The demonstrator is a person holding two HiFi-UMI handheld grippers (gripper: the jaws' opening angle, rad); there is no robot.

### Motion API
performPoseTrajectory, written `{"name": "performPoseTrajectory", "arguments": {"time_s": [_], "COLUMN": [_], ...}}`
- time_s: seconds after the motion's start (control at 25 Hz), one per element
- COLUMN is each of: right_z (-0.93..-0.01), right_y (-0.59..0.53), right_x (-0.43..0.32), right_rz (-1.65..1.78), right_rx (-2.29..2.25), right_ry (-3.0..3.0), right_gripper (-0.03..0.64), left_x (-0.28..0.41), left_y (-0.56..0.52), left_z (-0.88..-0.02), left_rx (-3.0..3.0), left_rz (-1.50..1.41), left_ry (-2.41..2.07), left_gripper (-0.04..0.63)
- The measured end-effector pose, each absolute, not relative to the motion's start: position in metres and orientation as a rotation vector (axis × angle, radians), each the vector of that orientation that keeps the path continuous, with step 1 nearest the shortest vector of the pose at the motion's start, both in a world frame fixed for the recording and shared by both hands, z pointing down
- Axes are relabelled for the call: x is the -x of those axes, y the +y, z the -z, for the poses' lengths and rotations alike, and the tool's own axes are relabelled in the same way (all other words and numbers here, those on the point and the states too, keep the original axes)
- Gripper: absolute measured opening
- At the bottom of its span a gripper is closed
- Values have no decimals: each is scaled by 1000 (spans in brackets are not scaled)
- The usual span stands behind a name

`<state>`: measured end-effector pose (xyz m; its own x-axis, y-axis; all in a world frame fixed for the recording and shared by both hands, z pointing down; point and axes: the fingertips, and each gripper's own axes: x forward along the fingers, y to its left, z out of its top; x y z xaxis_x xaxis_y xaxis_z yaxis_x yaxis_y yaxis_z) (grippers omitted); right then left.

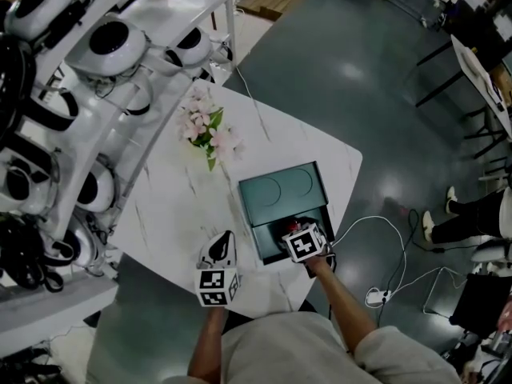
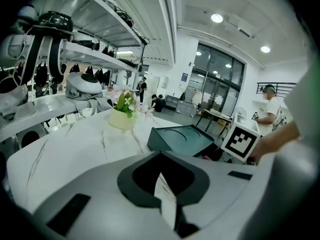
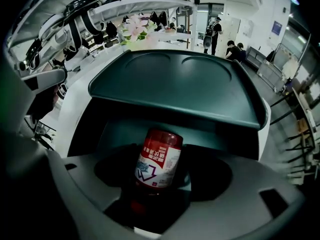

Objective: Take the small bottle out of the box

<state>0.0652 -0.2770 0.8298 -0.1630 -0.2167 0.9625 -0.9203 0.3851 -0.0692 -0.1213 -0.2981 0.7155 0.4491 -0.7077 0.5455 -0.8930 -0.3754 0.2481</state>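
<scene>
A dark green box (image 1: 284,189) stands on the white table (image 1: 172,214), its front compartment open toward me. The small red bottle (image 3: 159,159) with a white label sits tilted at the mouth of that compartment, under the box's lid (image 3: 175,79). My right gripper (image 3: 158,186) is shut on the bottle; in the head view this gripper (image 1: 294,232) reaches into the opening and only a red bit of the bottle (image 1: 293,223) shows. My left gripper (image 1: 219,250) hovers near the table's front edge, left of the box, shut and holding nothing (image 2: 166,191).
A pot of pink flowers (image 1: 208,130) stands behind the box. White shelves (image 1: 88,94) with helmets run along the table's left side. A white cable (image 1: 382,290) lies on the floor at the right. People stand far off in the room.
</scene>
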Motion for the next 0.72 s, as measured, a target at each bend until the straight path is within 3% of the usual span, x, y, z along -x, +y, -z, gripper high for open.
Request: {"name": "performPoseTrajectory", "arguments": {"time_s": [0.44,0.72], "right_z": [-829,-823], "right_y": [-275,-277], "right_x": [-70,-70], "right_rz": [-889,-891], "right_rx": [-1027,-1032], "right_ry": [-1579,-1654], "right_gripper": [259,249], "left_x": [121,123], "left_y": [-299,-300], "left_z": [-710,-702], "left_rx": [-2203,-2220], "left_rz": [-473,-470], "left_ry": [-1344,-1359], "left_gripper": [18,18]}}
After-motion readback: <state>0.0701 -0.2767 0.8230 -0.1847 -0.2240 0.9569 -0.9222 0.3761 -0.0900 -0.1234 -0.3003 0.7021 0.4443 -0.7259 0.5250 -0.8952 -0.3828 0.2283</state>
